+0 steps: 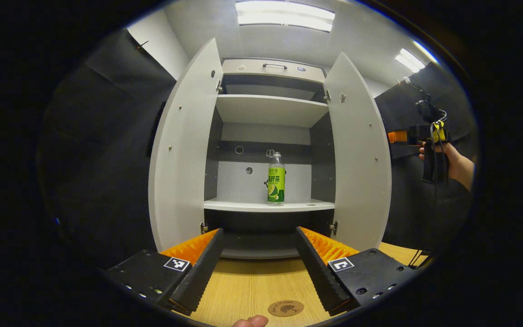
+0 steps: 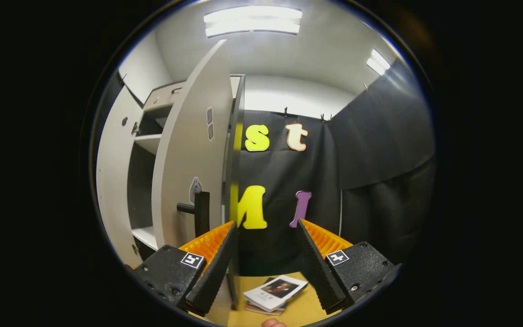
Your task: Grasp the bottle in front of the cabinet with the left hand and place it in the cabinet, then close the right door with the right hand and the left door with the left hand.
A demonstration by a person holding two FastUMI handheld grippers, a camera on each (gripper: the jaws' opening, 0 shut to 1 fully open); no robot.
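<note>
Bottle [image 1: 276, 179] stands mid-frame on cabinet shelf [image 1: 243, 205]; left gripper [image 1: 259, 254] and right gripper [image 2: 265, 247] both spread wide, empty, right beside right door [image 2: 184, 150] for the push.

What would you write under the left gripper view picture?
Bottle stands on the cabinet shelf, both doors open, left gripper open.

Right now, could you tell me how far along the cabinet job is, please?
Done: the bottle stands upright on the cabinet's lower shelf, and the left gripper is open, holding nothing. In hand: the right gripper, open, is at the edge of the right door, beside its handle. Left: both doors are wide open, the left door too.
</note>
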